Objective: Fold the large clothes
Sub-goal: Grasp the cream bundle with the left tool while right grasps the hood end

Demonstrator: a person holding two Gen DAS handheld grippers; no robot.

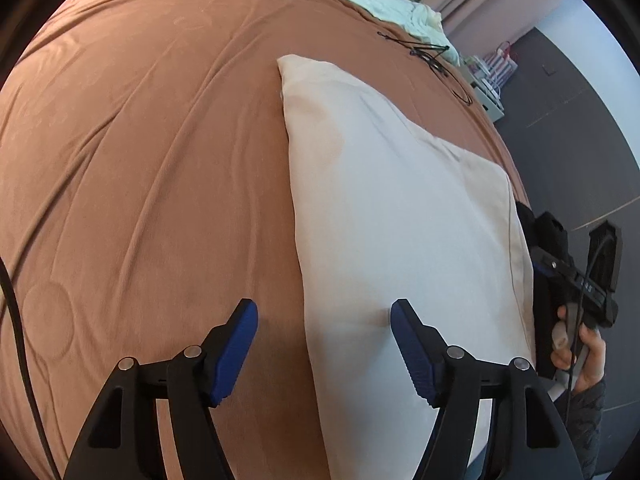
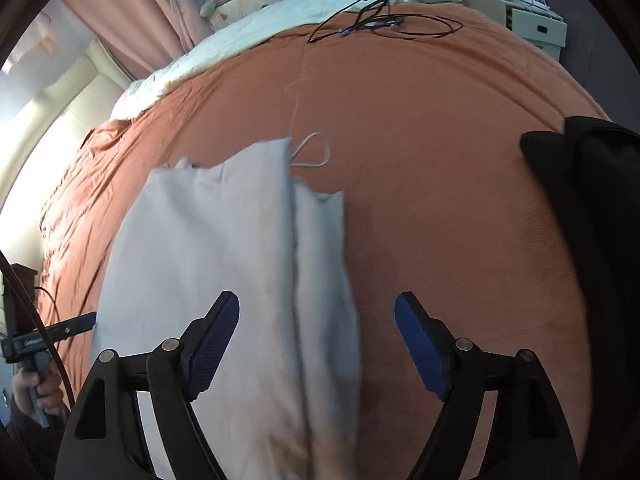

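Note:
A pale beige folded garment (image 1: 400,216) lies flat on the rust-brown bedspread (image 1: 152,152). My left gripper (image 1: 324,312) is open, just above the garment's near left edge, holding nothing. In the right wrist view the same garment (image 2: 224,256) shows as a long folded strip with a white drawstring loop (image 2: 316,152) at its far end. My right gripper (image 2: 316,304) is open over the garment's right edge, empty. The right gripper's body also shows in the left wrist view (image 1: 576,280), off the garment's right side.
A black cable (image 2: 376,20) lies on the bedspread (image 2: 440,160) near a pale green quilt (image 2: 280,20). A black garment (image 2: 592,208) lies at the right. White storage boxes (image 2: 532,28) stand beside the bed. A black cord (image 1: 20,320) runs along the left.

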